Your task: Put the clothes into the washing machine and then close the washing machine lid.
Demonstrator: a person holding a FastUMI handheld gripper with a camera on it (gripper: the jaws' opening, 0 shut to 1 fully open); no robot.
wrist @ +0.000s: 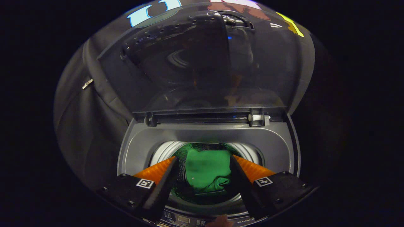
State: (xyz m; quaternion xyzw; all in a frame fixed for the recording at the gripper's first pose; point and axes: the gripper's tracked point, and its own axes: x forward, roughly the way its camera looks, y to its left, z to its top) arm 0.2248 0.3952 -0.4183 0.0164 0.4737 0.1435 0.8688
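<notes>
now | your gripper (203, 160) fingers apart, empty | green garment (206, 173) in drum, below them | washing machine lid (202, 63) upright, open

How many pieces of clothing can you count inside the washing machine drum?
1: a green garment lying in the drum, seen between the open gripper fingers. Others may be hidden beneath it.

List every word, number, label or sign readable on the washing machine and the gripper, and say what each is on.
No text can be read here.
Control panel at the washing machine's front edge: small print, too blurred to read.
Square marker tags on the gripper: patterns, not words.
The open fingers hang over the green garment in the drum; the lid stands up.
</notes>
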